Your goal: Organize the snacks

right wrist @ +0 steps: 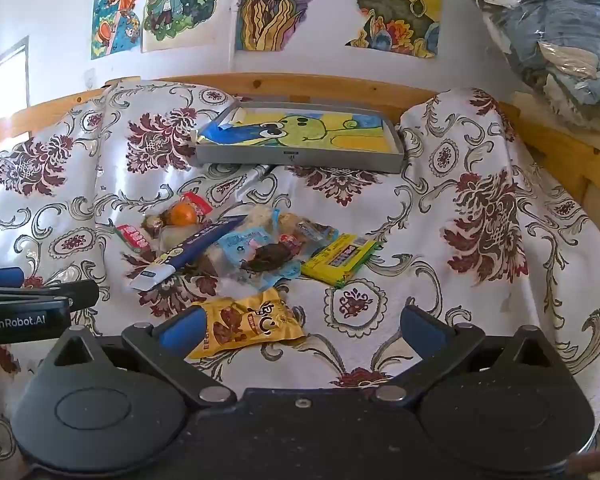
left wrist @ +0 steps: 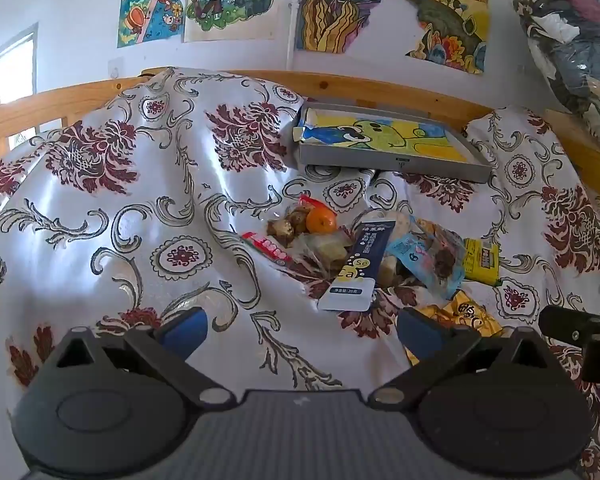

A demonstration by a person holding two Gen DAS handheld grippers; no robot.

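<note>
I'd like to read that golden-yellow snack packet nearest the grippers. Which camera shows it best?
The right wrist view: the golden-yellow packet lies almost whole just ahead of the open right gripper, print facing up. In the left wrist view only part of it shows, partly hidden behind a finger of the open left gripper.

A glossy, satin-like floral cloth [right wrist: 480, 208] covers the bed, catching bright highlights. Behind it runs a smooth, knotty pine wooden rail [right wrist: 320, 82]. Snack packets [right wrist: 252, 256] look like shiny crinkled plastic. The gripper fingers [right wrist: 180, 330] are matt black plastic with blue pads.
</note>
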